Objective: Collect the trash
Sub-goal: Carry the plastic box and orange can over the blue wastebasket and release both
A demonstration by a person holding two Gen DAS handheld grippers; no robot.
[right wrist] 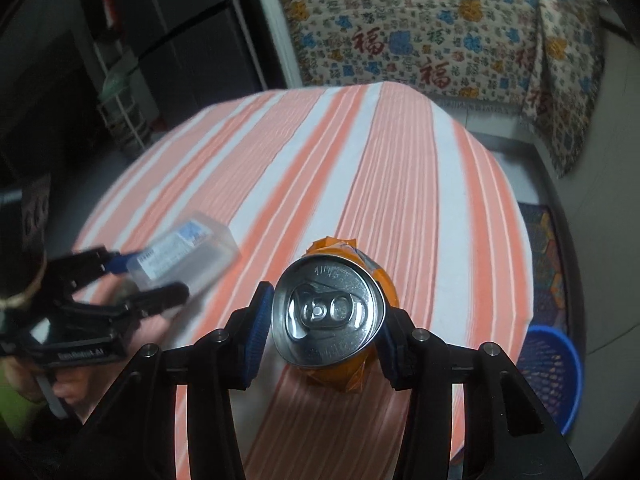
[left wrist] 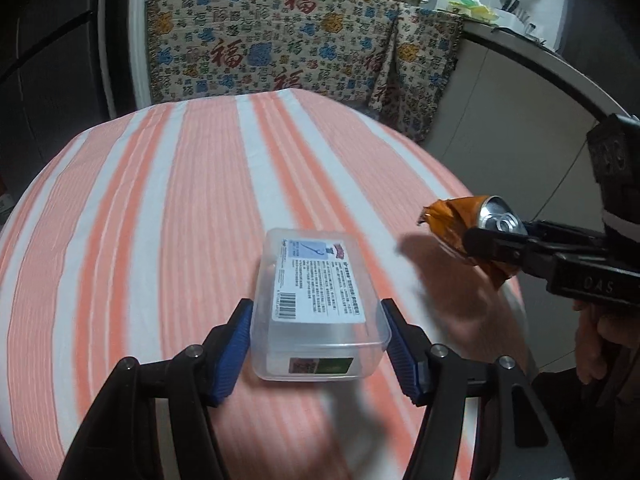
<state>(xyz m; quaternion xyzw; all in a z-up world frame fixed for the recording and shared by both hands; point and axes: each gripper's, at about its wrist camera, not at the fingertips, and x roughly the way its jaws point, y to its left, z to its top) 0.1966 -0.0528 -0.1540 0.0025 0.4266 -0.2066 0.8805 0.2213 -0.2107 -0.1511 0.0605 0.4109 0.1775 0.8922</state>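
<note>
A clear plastic box point(left wrist: 316, 280) with a white printed label sits between the blue pads of my left gripper point(left wrist: 316, 309), which is shut on its two long sides and holds it just above the table. From the right wrist view the same box point(right wrist: 192, 248) hangs in the left gripper point(right wrist: 148, 276) at the left. My right gripper point(right wrist: 326, 306) is shut on a crushed orange drink can point(right wrist: 328, 312), its silver top facing the camera. The left wrist view shows that can point(left wrist: 464, 220) at the right, clamped in the right gripper point(left wrist: 492, 240) above the table's edge.
A round table with an orange-and-white striped cloth point(left wrist: 160, 200) lies below both grippers. A blue mesh basket point(right wrist: 548, 368) stands on the floor by the table's right side. Furniture draped in a patterned cloth point(left wrist: 280, 40) stands behind, and a counter point(left wrist: 500, 60) runs along the right.
</note>
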